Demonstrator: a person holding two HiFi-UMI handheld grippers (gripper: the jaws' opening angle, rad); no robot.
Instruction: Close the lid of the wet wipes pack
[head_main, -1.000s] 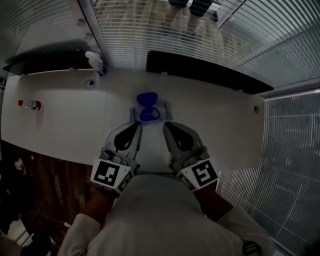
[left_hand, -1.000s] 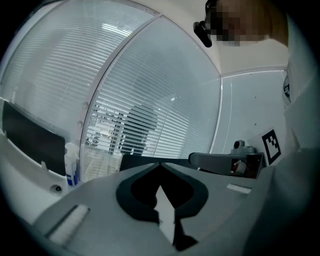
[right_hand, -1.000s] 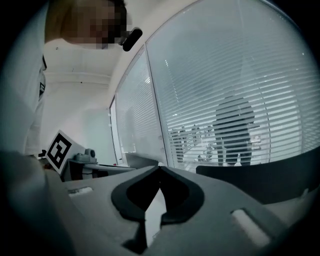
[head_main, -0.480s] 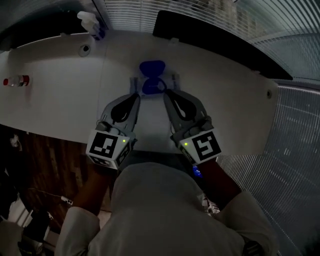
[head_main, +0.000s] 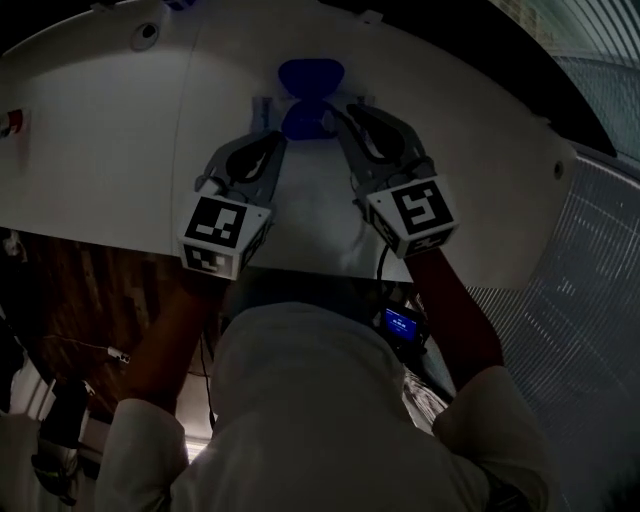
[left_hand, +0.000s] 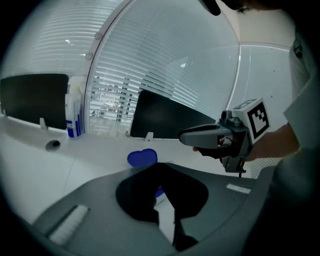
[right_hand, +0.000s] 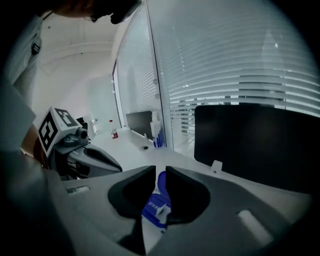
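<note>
The wet wipes pack (head_main: 303, 118) lies on the white table (head_main: 120, 150), its blue lid (head_main: 311, 75) flipped open on the far side. In the left gripper view the lid (left_hand: 142, 158) shows just beyond the jaws. My left gripper (head_main: 274, 142) is shut with nothing in it, close to the pack's left side. At the pack's right side, my right gripper (head_main: 346, 114) has just been opening. A narrow gap stands between its jaws (right_hand: 160, 172) with nothing in it. Through that gap the pack (right_hand: 156, 207) and the lid (right_hand: 161, 181) show, lying ahead.
A red-capped bottle (head_main: 8, 122) stands at the table's far left. A cable hole (head_main: 146, 32) and a blue-and-white bottle (left_hand: 73, 115) sit at the back left. Dark panels (left_hand: 165, 117) line the back edge before the blinds. The table's near edge (head_main: 300, 268) is by the person's body.
Both grippers have come down and forward, from short of the pack to flanking it. The head view has tilted down, so the table sits higher in frame.
</note>
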